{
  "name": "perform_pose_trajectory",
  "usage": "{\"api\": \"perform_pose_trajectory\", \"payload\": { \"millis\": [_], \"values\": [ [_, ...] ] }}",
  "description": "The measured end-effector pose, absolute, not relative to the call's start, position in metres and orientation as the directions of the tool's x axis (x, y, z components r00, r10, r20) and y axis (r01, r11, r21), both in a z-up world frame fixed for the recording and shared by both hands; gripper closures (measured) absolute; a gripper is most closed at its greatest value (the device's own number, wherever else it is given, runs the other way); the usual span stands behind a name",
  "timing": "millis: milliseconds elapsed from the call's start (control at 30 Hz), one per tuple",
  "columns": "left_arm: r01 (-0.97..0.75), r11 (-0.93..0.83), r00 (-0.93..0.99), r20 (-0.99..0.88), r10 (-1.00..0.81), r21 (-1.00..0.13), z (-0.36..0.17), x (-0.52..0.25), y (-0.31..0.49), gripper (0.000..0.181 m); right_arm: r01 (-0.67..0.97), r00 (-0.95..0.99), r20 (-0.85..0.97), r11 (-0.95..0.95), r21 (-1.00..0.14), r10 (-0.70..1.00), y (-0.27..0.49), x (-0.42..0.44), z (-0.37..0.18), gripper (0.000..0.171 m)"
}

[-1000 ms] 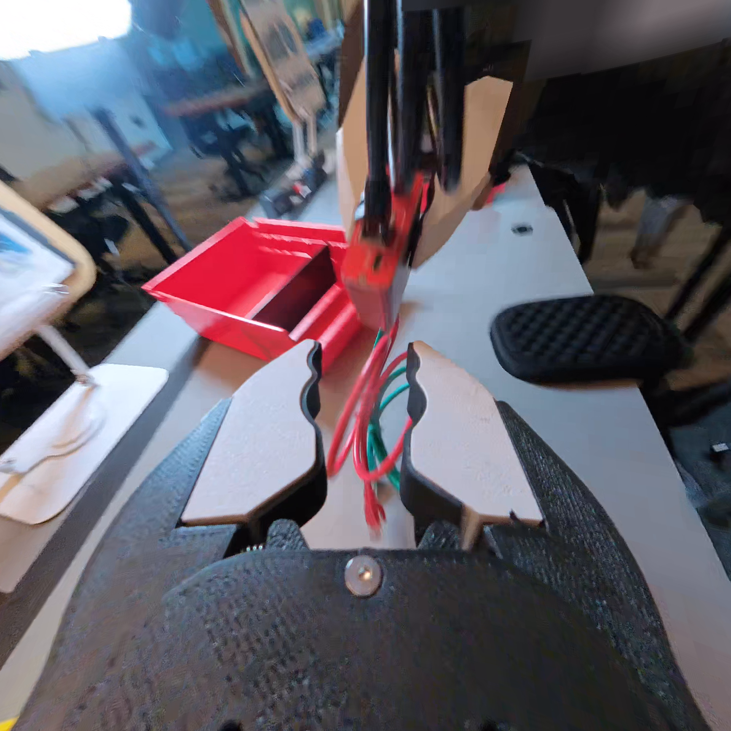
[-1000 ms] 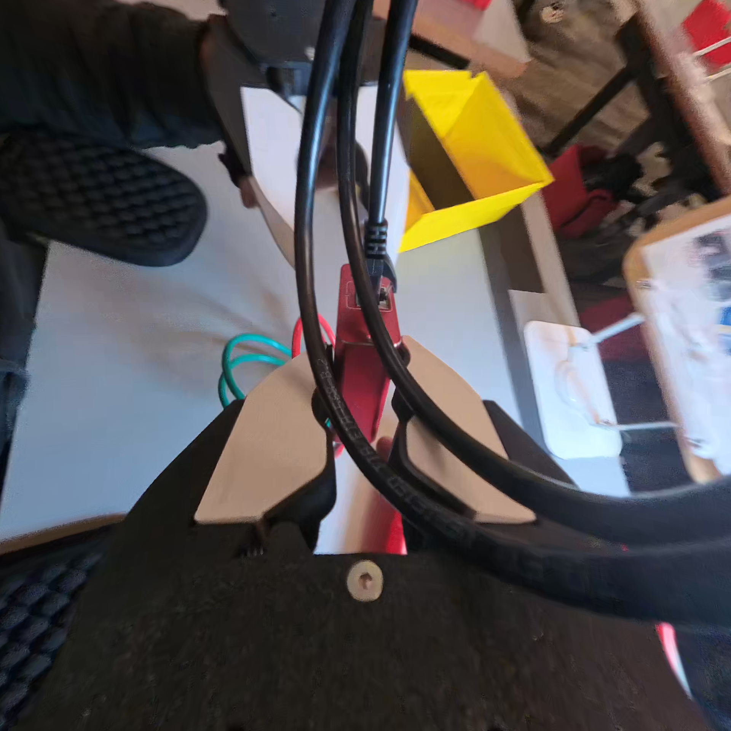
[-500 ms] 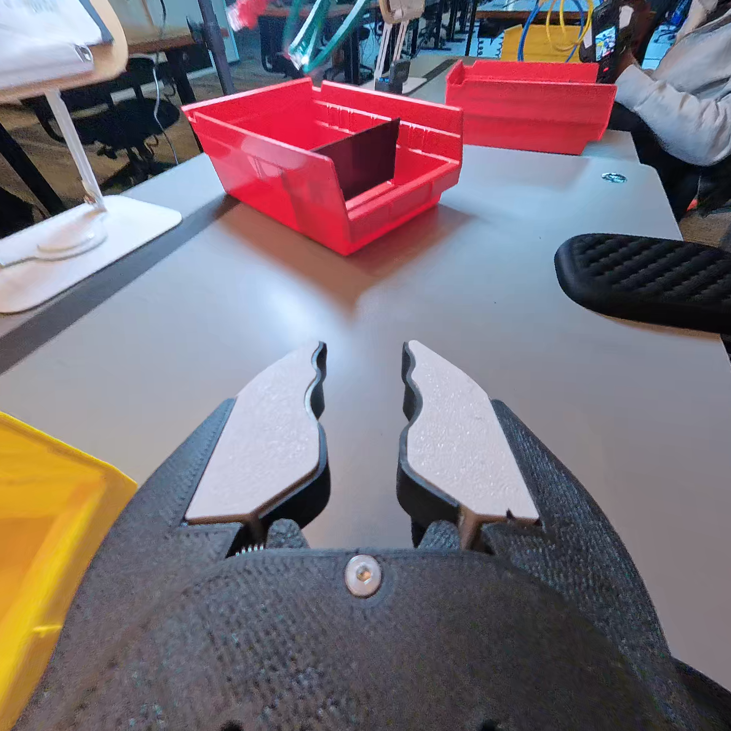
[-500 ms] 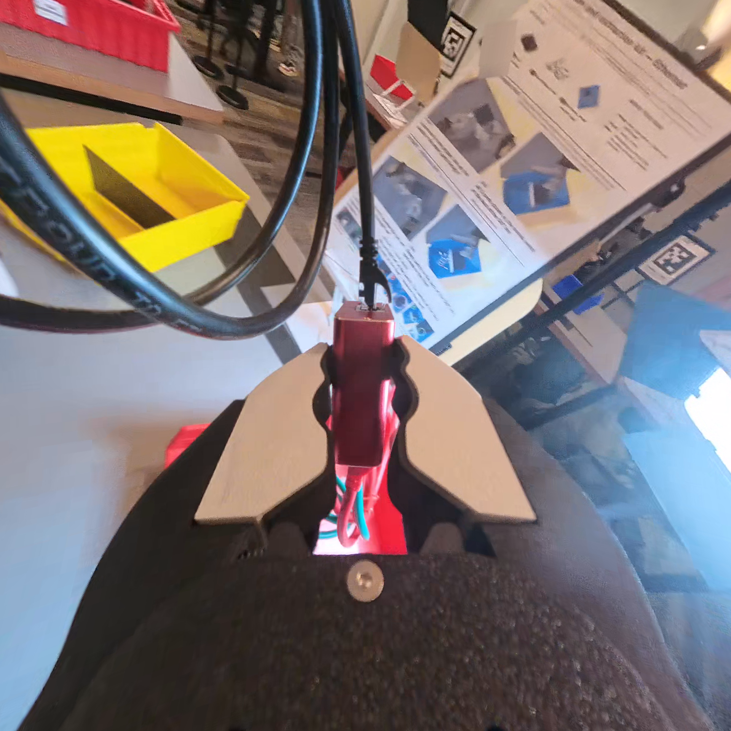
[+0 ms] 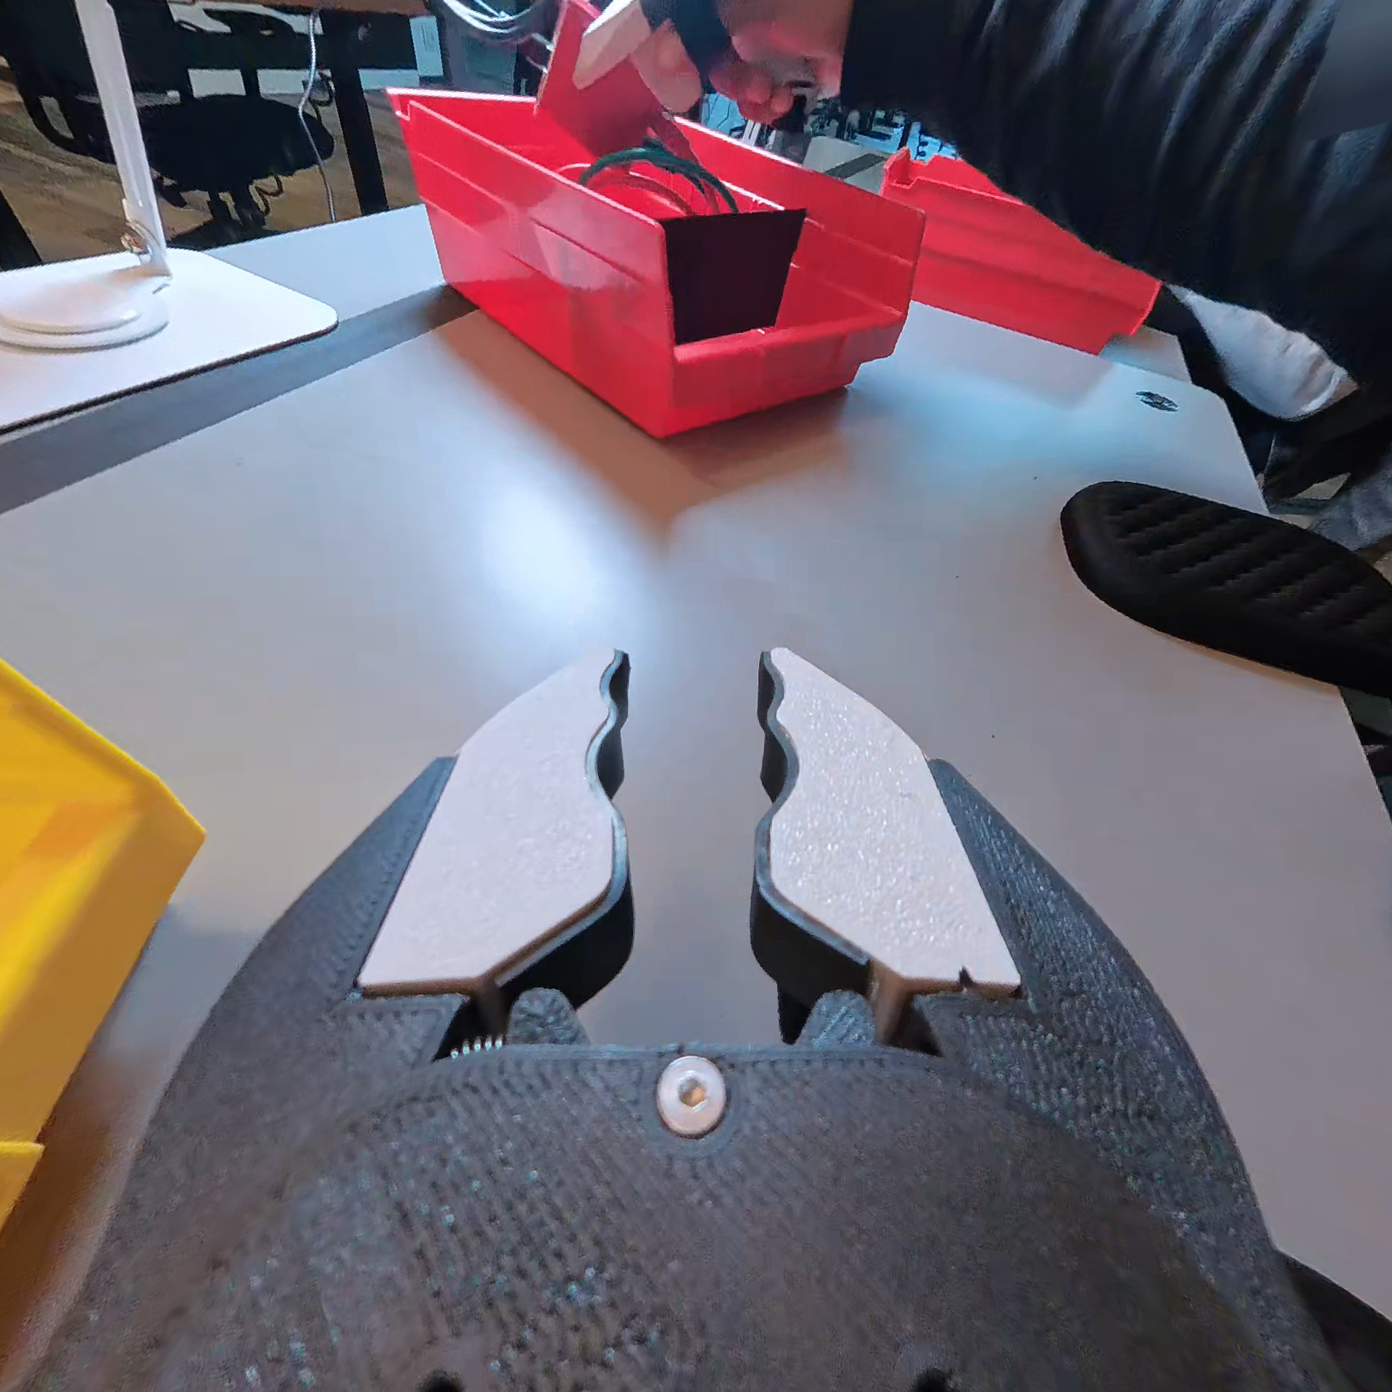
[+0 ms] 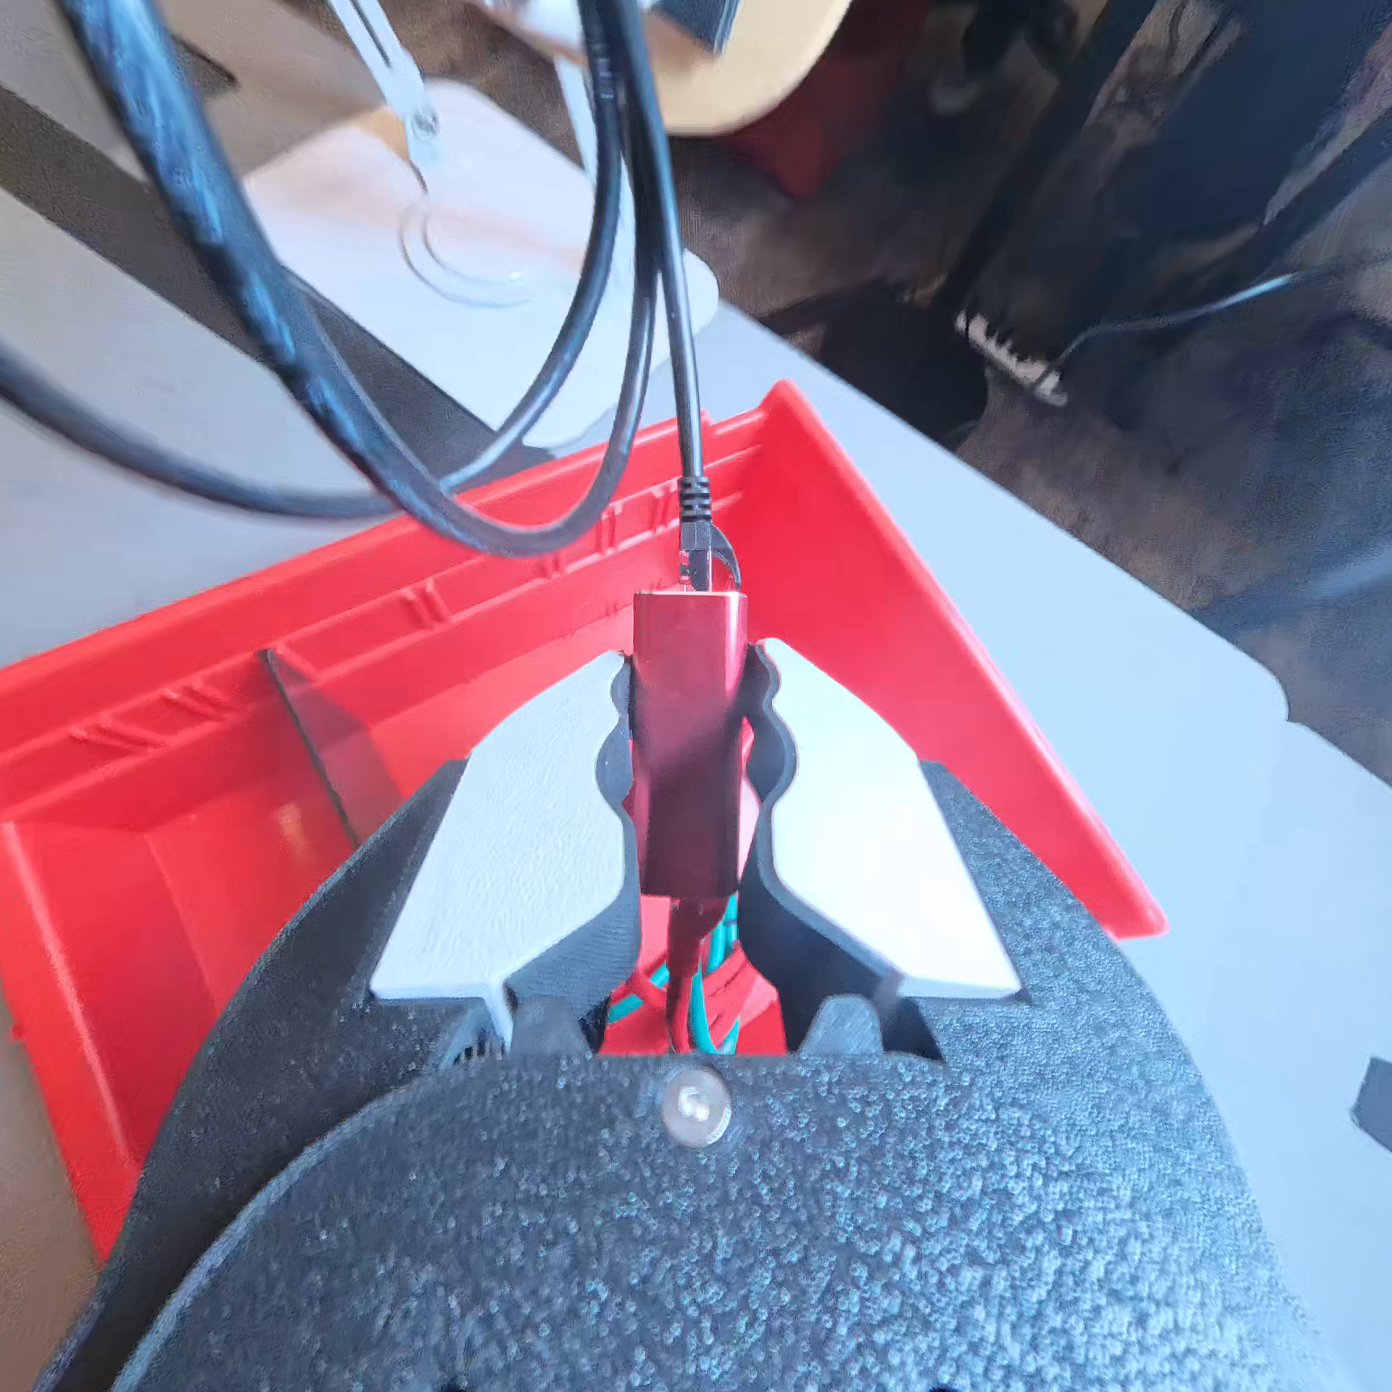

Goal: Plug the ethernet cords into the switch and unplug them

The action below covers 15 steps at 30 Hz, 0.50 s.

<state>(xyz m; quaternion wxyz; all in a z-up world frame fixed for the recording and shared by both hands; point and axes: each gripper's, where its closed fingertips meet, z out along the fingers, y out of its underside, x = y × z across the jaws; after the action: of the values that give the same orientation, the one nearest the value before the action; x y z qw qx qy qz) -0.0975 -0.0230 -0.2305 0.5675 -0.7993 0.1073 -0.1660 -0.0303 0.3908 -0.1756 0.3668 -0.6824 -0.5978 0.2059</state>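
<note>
My right gripper (image 6: 689, 663) is shut on a small red switch (image 6: 689, 753) and holds it above the red bin (image 6: 866, 602). A black ethernet cord (image 6: 682, 377) is plugged into the switch's far end and loops away up and left. Red and green cords (image 6: 700, 1002) hang from the switch's near end. In the left wrist view the switch (image 5: 595, 105) is over the red bin (image 5: 602, 324) and the green cords (image 5: 663, 169) hang into it. My left gripper (image 5: 693, 667) is open and empty, low over the grey table (image 5: 377, 527).
A yellow bin (image 5: 68, 866) sits at the near left. A black padded armrest (image 5: 1220, 580) reaches in from the right. A white stand base (image 5: 151, 331) lies at the far left. A second red bin (image 5: 1009, 256) stands behind the first. A dark-sleeved arm (image 5: 1130, 113) is overhead. One gripper's finger ends stand about 45 cm off the other's. The left gripper is farther from the white stand base (image 5: 151, 331), some 40 cm, than the right, some 30 cm.
My right gripper has swung the switch and its cords over the red bin. My left gripper has drawn back from the hanging cords and now sits low over the table, still open.
</note>
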Motion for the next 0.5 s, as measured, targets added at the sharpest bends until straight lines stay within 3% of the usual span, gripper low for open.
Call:
{"api": "perform_pose_trajectory", "payload": {
  "millis": [133,233,367,500],
  "values": [
    [0.008,-0.356,0.918,0.148,-0.367,-0.934,-0.237,-0.094,-0.022,0.149,0.863,0.132,0.2,-0.014,-0.504,0.971,0.385,-0.031,-0.218,0.143],
    [-0.018,-0.358,0.923,0.121,-0.364,-0.934,-0.24,-0.093,-0.023,0.149,0.912,0.082,0.299,0.049,-0.408,0.951,0.385,-0.033,-0.225,0.142],
    [-0.023,-0.387,0.933,0.119,-0.34,-0.922,-0.245,-0.098,-0.023,0.148,0.936,0.028,0.265,0.068,-0.345,0.964,0.375,-0.024,-0.227,0.126],
    [-0.022,-0.384,0.961,0.087,-0.263,-0.923,-0.239,-0.116,-0.025,0.143,0.876,0.028,0.166,0.056,-0.48,0.986,0.35,-0.02,-0.2,0.106]
  ]
}}
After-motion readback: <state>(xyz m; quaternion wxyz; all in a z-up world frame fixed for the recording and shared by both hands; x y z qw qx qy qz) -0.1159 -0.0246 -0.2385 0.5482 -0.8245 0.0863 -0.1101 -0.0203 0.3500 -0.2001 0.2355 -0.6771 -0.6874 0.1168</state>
